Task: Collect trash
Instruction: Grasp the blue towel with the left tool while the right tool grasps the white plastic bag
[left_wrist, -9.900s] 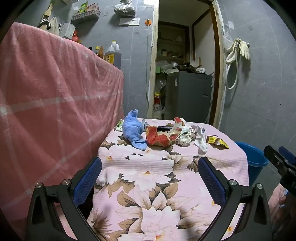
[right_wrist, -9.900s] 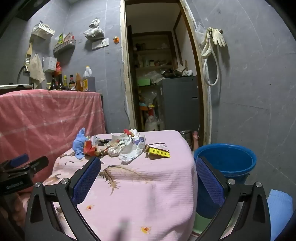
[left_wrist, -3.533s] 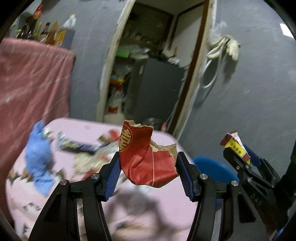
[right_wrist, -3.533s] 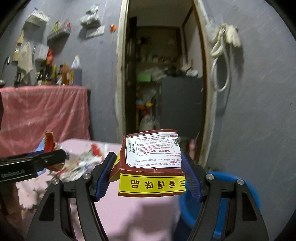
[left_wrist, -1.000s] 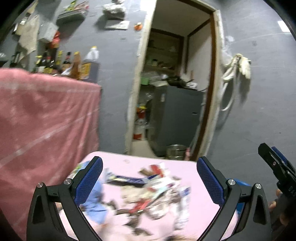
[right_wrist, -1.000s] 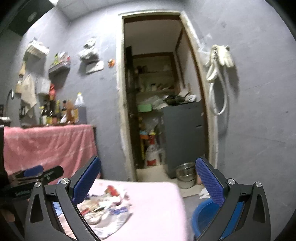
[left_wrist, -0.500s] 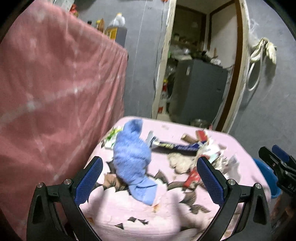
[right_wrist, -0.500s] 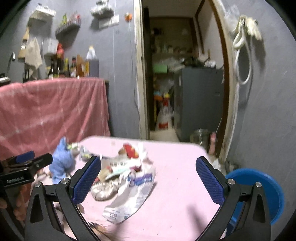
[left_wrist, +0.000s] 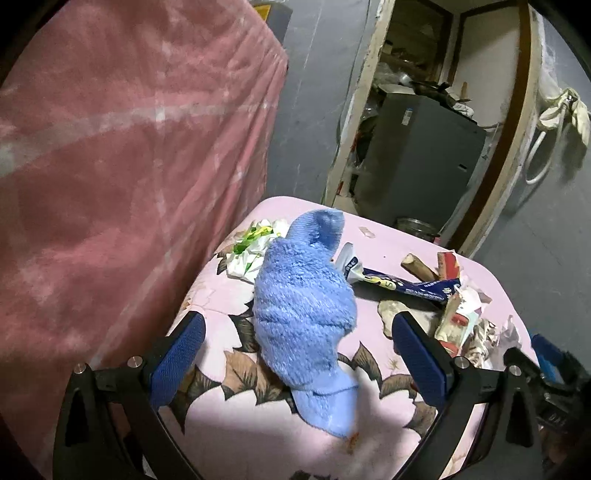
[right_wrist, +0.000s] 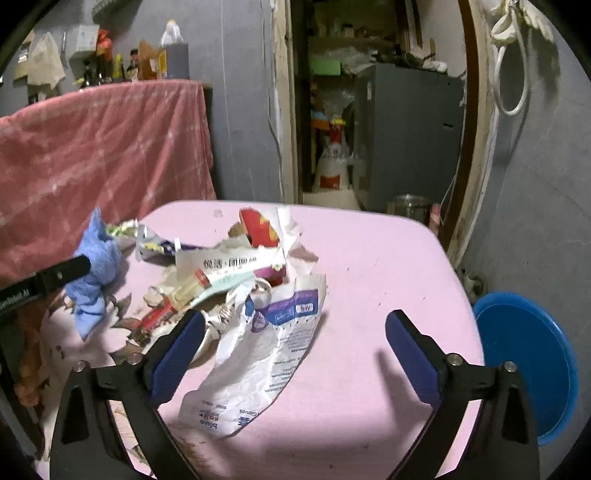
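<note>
Trash is heaped on the pink floral worktop (right_wrist: 369, 295): a crumpled white glove packet (right_wrist: 266, 354) lies nearest, with a red wrapper (right_wrist: 258, 225) and a dark blue wrapper (left_wrist: 402, 286) behind it. The right claw (right_wrist: 295, 347) is held wide over the white packet, its jaws having just been closing a little, with nothing gripped. The left claw (left_wrist: 295, 354) is spread wide and empty around a fluffy blue cloth (left_wrist: 303, 306), which covers part of the heap. A blue bucket (right_wrist: 528, 362) stands beside the worktop's right edge. A pink draped cloth (left_wrist: 110, 147) hangs at the left.
</note>
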